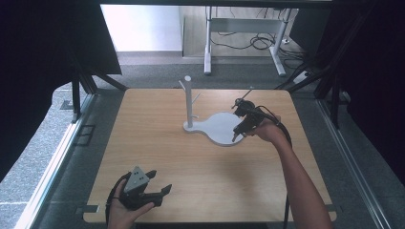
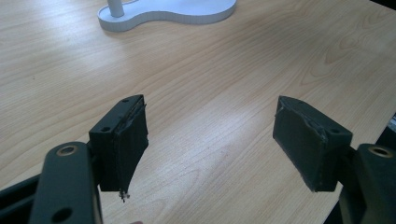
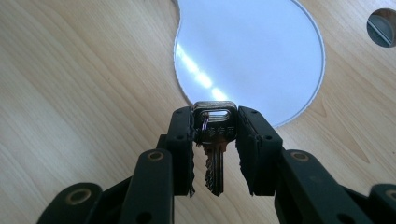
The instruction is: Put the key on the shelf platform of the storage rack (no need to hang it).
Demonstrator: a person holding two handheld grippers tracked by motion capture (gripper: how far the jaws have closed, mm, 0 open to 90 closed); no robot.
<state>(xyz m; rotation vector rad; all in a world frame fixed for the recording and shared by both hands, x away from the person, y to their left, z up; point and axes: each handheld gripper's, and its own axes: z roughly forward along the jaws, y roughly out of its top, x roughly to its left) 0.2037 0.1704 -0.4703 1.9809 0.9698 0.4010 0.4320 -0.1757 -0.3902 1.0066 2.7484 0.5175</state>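
I have the key (image 3: 215, 140) pinched by its head in my right gripper (image 3: 214, 122), the two pads pressed against its flat sides and the toothed blade hanging back toward the camera. The hole in the key's head sits clear above the jaw tips, which is what I want. From the high view, that right gripper (image 1: 244, 125) is over the near-right part of the white stand (image 1: 217, 129), above the round lobe of its base and to the right of the upright post (image 1: 188, 102) with its small pegs.

So, as I judge it: picking the key up is done, and carrying it to the stand is most of the way done. What is left is the fiddly part (threading that hole over a peg on the post), then letting go and backing off. The pegs are thin and I can't tell from here which one is best placed.

My left gripper (image 1: 155, 188) sits well in front of the stand, near the table's (image 1: 157, 143) front-left edge. Its jaws stand wide apart over bare wood with nothing between them.
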